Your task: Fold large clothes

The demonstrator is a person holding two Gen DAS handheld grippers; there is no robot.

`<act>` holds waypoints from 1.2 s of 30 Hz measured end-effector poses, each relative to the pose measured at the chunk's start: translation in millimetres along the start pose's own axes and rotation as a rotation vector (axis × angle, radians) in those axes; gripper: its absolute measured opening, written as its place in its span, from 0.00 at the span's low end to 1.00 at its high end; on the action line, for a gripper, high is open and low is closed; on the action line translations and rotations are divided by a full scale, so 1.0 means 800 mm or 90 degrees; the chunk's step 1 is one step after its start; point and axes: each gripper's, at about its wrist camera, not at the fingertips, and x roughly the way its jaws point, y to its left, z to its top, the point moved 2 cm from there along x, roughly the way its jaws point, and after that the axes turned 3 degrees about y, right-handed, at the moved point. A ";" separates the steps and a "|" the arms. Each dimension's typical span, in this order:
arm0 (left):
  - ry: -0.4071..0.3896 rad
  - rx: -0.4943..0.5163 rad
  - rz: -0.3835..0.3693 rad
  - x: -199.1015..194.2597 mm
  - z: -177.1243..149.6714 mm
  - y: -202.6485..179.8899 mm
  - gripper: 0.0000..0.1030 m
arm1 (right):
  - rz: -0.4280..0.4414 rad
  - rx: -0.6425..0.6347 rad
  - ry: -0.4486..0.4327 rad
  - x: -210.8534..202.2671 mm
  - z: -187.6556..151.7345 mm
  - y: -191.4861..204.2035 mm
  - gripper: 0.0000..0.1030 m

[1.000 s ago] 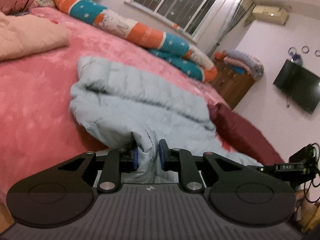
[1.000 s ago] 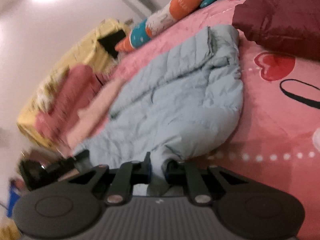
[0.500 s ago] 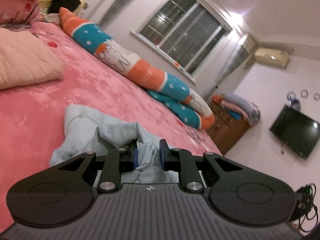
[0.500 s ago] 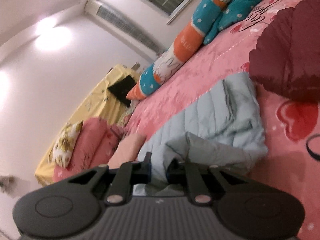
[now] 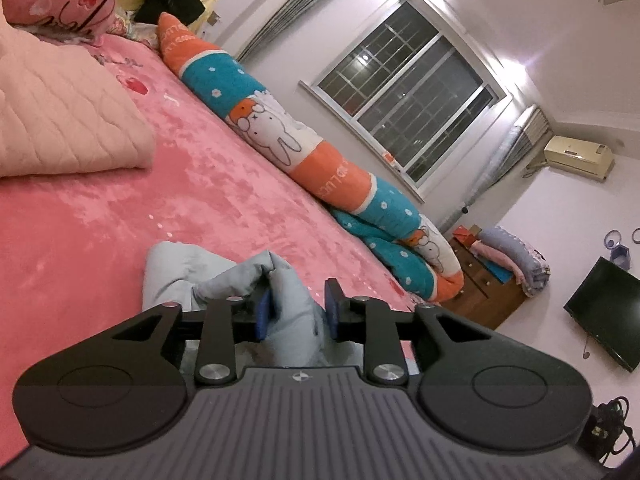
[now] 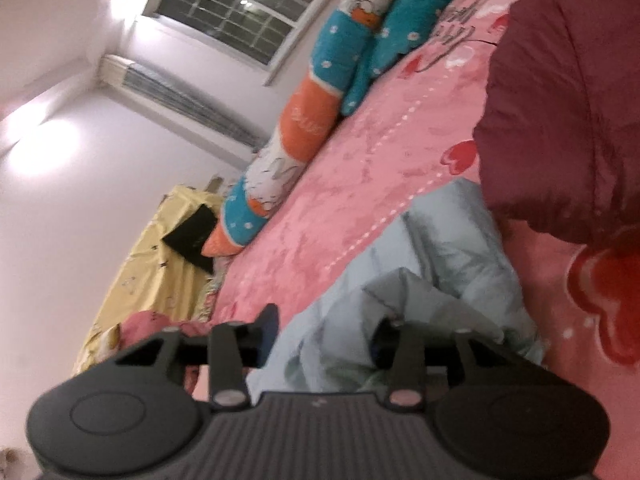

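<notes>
Left wrist: light blue jacket (image 5: 292, 300) bunched between opening left gripper (image 5: 298, 310) jaws

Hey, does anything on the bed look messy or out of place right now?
Only the light blue jacket: it lies bunched in uneven folds on the pink bedspread, not flat, against the maroon garment.

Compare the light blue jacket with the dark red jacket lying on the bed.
The light blue jacket is pale and lies bunched between the jaws of the right gripper, which are opening; the dark red jacket is deep maroon and no gripper touches it. The blue one lies nearer the camera, the red one further back. Both look like puffy quilted garments resting on the pink bedspread.
</notes>
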 end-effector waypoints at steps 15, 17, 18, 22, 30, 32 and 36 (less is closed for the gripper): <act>-0.076 0.059 0.007 -0.019 0.019 -0.028 0.79 | -0.059 0.152 -0.013 0.068 0.050 -0.022 0.86; -0.078 0.061 0.003 -0.020 0.018 -0.026 0.81 | -0.074 0.182 -0.027 0.079 0.059 -0.024 0.87; -0.078 0.061 0.003 -0.019 0.018 -0.026 0.82 | -0.083 0.186 -0.030 0.085 0.063 -0.024 0.88; -0.077 0.085 0.008 -0.012 0.018 -0.031 0.87 | -0.137 0.208 -0.037 0.109 0.075 -0.021 0.91; -0.075 0.137 -0.012 -0.013 0.014 -0.038 0.93 | -0.134 0.287 -0.037 0.110 0.086 -0.029 0.96; -0.072 0.147 -0.026 -0.013 0.013 -0.041 0.93 | -0.120 0.296 -0.037 0.102 0.090 -0.028 0.96; -0.070 0.163 -0.042 -0.015 0.011 -0.044 0.94 | -0.087 0.278 -0.032 0.080 0.098 -0.016 0.96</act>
